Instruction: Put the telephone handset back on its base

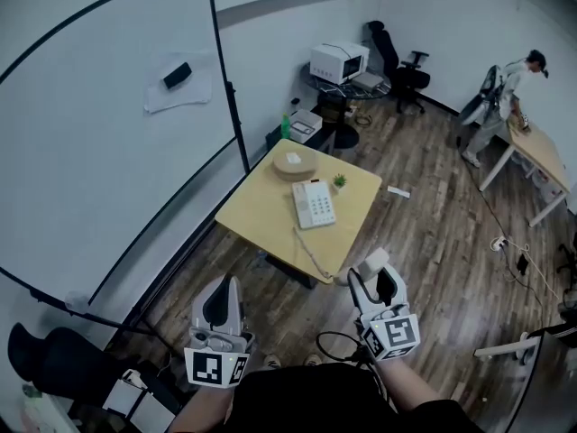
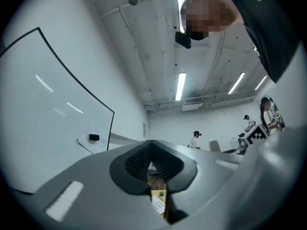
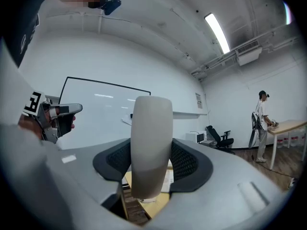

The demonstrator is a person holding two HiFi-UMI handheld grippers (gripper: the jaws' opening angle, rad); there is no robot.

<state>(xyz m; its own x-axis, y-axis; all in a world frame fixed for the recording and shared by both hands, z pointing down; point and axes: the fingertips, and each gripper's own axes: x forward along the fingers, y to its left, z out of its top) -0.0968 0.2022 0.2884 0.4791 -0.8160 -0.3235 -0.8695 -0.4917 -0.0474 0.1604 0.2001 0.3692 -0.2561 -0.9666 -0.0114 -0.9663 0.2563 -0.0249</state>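
Handset (image 3: 151, 128) | right gripper (image 3: 151, 169) jaws clamp it | head view: cord (image 1: 313, 253) to base (image 1: 314, 204)

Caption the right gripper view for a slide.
Right gripper clamped on the white handset, yellow table beyond the jaws.

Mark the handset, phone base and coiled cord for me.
handset (image 3: 152, 143): right gripper view, middle of its pale body.
phone base (image 1: 314, 204): head view, keypad face.
coiled cord (image 1: 315, 253): head view, midway along the coil.
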